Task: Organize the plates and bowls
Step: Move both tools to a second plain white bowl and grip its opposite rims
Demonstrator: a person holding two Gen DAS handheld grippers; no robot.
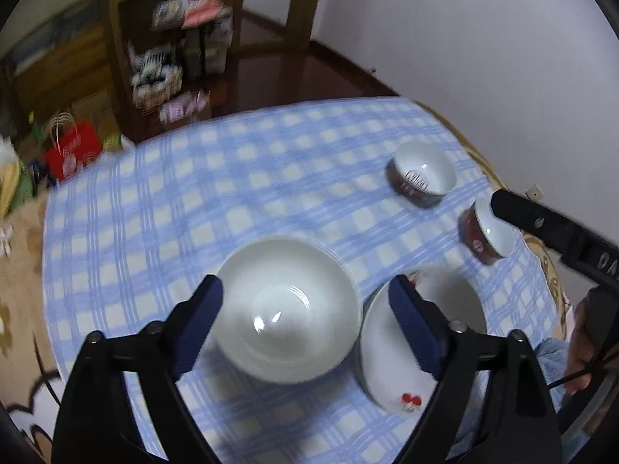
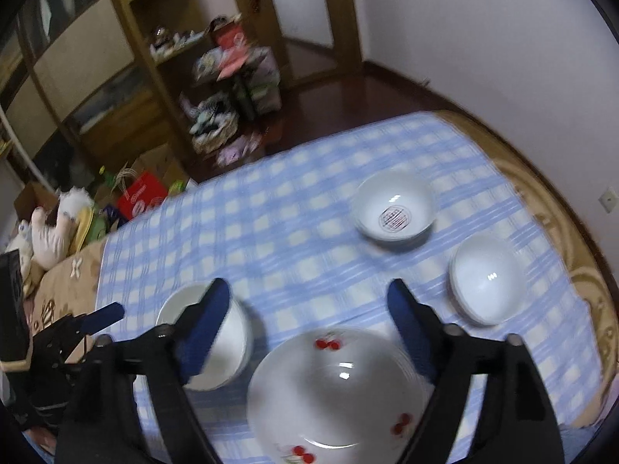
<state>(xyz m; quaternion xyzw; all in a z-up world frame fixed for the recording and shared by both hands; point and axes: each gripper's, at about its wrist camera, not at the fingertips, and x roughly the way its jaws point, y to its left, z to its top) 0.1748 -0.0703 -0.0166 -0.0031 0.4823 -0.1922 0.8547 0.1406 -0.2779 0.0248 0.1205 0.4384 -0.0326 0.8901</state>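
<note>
Both my left gripper [image 1: 305, 311] and right gripper [image 2: 309, 315] stand spread and empty above the table [image 1: 247, 178]. The white bowl [image 1: 288, 311] sits near-left, just beside the cherry plate [image 2: 336, 390]; two small bowls [image 2: 392, 208] sit far-right. For the next pickup, I straddle one rim squarely before closing.

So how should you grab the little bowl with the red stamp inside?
Pinch the rim of the stamped bowl from above, one finger inside and one outside. It stands upright and apart from the other bowls on the checked cloth, and its round wall looks too wide and slippery to squeeze.
</note>
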